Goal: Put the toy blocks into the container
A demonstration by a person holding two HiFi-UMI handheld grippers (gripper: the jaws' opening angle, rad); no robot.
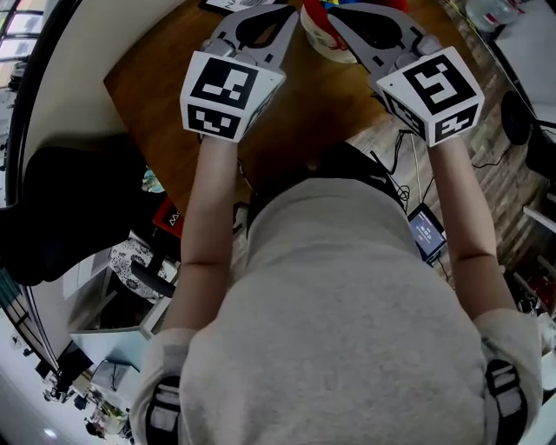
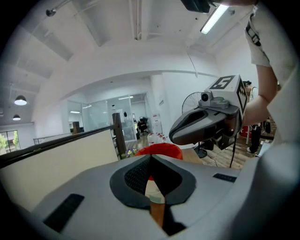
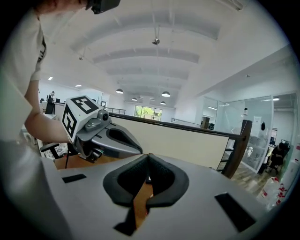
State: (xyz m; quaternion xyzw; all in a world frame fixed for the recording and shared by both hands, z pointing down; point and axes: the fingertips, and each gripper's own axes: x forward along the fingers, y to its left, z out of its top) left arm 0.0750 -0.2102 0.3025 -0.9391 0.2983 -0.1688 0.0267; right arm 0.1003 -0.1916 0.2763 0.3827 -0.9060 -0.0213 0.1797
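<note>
Both grippers are hovering side by side above brown surface (image 1: 165, 91), noses pointing toward container (image 1: 323, 35) just ahead.
- Left gripper (image 2: 150, 158): jaws pressing fully together, gripping nothing.
- Right gripper (image 3: 148, 158): same, tips meeting, carrying nothing.
- Coloured toy blocks (image 1: 334, 4) seemingly lying inside container already. No loose block showing on surface, so probably nothing remaining to carry.
- Around: dark chair (image 1: 69, 209) standing at left, small screen (image 1: 426, 230) and cables (image 1: 404, 148) lying at right.
- Nothing is blocking way to container.

Left gripper (image 2: 151, 158) and right gripper (image 3: 148, 157) — both closed, empty.
</note>
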